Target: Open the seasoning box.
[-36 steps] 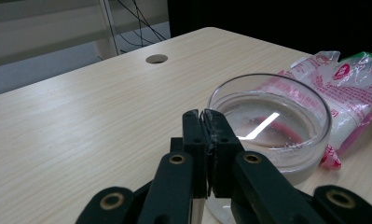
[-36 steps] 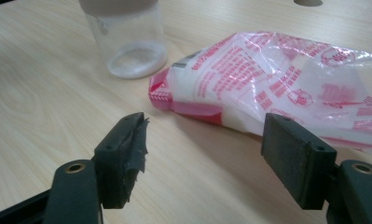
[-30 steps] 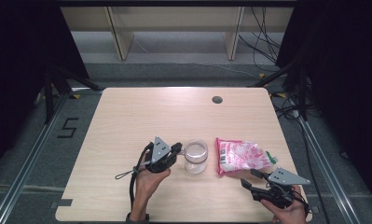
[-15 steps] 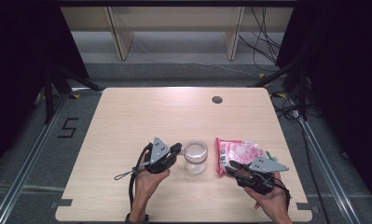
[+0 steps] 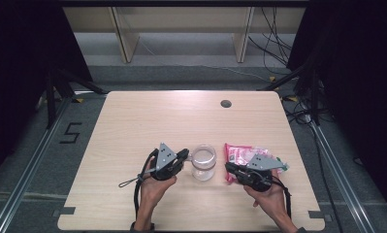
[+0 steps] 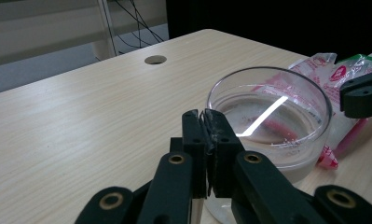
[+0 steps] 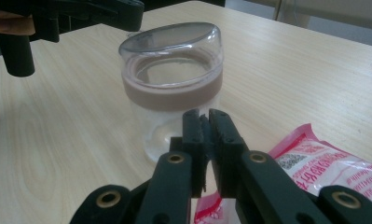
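Observation:
A clear glass jar (image 5: 203,161) with a clear lid and a brown seal band stands near the table's front middle. It also appears in the left gripper view (image 6: 269,116) and the right gripper view (image 7: 172,74). My left gripper (image 5: 185,156) sits just left of the jar, jaws shut and empty (image 6: 204,116). A pink snack packet (image 5: 243,152) lies flat to the right of the jar (image 7: 323,163). My right gripper (image 5: 229,168) rests over the packet's near left end, pointing at the jar, jaws shut with nothing between them (image 7: 203,114).
The wooden table (image 5: 147,121) has a round cable hole (image 5: 225,103) at its back right. Shelving legs and cables stand on the floor beyond the far edge. Dark curtains flank both sides.
My right gripper has moved left and forward from the front right corner to the packet's left end beside the jar. The left gripper and jar have stayed put.

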`<state>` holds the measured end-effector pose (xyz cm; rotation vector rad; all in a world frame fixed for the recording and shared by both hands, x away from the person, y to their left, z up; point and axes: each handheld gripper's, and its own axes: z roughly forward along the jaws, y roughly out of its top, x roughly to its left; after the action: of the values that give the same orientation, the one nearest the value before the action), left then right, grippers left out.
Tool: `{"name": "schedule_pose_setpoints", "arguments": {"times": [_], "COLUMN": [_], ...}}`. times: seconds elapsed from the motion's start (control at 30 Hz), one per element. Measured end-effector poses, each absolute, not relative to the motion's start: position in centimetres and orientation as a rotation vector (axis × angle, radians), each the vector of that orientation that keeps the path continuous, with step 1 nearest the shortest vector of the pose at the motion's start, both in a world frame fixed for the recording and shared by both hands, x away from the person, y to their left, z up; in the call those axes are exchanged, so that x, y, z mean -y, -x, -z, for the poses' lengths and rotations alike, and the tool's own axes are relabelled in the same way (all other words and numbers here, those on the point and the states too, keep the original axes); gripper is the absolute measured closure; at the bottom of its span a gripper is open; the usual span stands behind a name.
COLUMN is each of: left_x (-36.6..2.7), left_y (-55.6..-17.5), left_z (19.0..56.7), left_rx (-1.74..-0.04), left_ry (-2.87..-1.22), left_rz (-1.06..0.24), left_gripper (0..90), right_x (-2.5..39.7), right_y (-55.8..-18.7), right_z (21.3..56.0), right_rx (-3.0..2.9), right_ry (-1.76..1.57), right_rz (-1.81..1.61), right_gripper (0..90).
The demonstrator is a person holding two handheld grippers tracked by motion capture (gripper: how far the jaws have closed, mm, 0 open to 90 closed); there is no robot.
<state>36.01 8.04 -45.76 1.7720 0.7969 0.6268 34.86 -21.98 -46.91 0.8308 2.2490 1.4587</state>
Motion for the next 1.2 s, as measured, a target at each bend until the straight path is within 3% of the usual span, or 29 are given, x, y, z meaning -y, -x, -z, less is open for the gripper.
{"name": "schedule_pose_setpoints", "arguments": {"times": [0.23, 0.97, 1.03, 1.2], "left_x": [-8.0, -8.2, -8.3, -9.0], "left_y": [-35.9, -35.9, -35.9, -35.3], "left_z": [45.8, 45.9, 46.0, 45.9], "left_rx": [-0.796, -0.795, -0.795, -0.790], "left_ry": [-1.773, -1.763, -1.756, -1.754], "left_rz": [-0.620, -0.610, -0.603, -0.630], "left_gripper": [87.1, 86.0, 84.0, 68.8], "right_x": [20.8, 19.2, 19.1, 19.0], "right_y": [-35.6, -36.0, -36.0, -35.9], "right_z": [47.0, 46.5, 46.4, 46.0], "right_rx": [-2.280, -2.280, -2.267, -2.284], "right_ry": [-0.835, -0.778, -0.788, -0.797], "right_rz": [-1.455, -1.455, -1.451, -1.469], "right_gripper": [89.9, 90.0, 90.0, 90.0]}}
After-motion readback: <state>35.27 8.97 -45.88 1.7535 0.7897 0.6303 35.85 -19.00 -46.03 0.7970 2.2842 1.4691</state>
